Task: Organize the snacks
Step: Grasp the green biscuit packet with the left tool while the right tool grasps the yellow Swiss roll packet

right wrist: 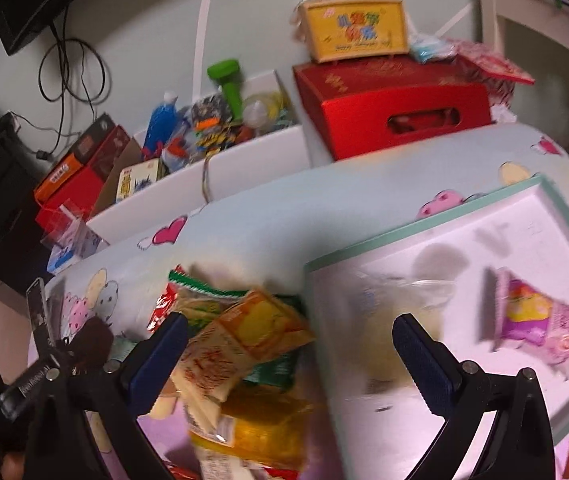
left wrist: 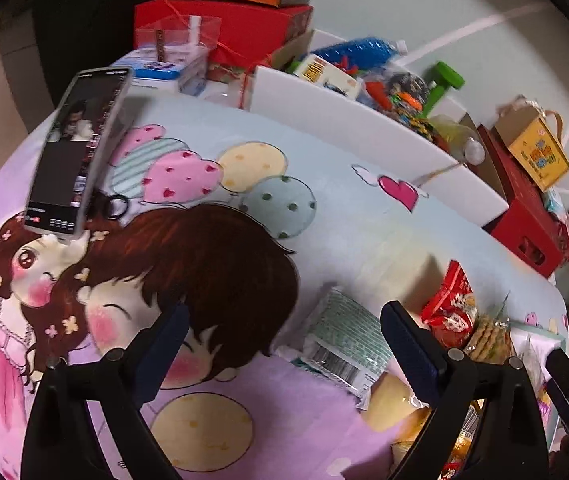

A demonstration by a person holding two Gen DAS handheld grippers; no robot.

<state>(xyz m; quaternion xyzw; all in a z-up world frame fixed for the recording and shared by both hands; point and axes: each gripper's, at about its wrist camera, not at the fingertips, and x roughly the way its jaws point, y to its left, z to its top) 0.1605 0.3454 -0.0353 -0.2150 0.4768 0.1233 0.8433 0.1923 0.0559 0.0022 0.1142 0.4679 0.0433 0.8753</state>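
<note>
Lying in a loose heap on the cartoon-printed cloth (left wrist: 324,208) that covers the worktop, the snack packets (right wrist: 244,344) sit just left of a white tray (right wrist: 564,216) with a pale green rim. An orange packet (right wrist: 260,324) rests on top of a green-and-white one (right wrist: 204,300), with a yellow packet (right wrist: 268,432) nearer the camera; motion blur hides their print. Inside the tray lies a pink packet (right wrist: 536,316), and a clear wrapper beside it is too smeared to make out.

The right gripper (right wrist: 290,336) hangs over the tray's near left edge, its fingers (right wrist: 160,352) spread wide and holding nothing. The left gripper (left wrist: 280,328) is likewise wide open and empty above the cloth; a pale green packet (left wrist: 344,336) lies between its fingers on the cloth, and a red packet (left wrist: 450,308) and a stack of round biscuits (left wrist: 488,340) sit just beyond its right finger.

A phone (left wrist: 78,148) stands propped at the cloth's far left. Behind the worktop, a white bin (left wrist: 364,120) holds mixed clutter, including a green dumbbell (right wrist: 228,80). A red box (right wrist: 396,108) carries a small yellow case (right wrist: 356,28) on top.
</note>
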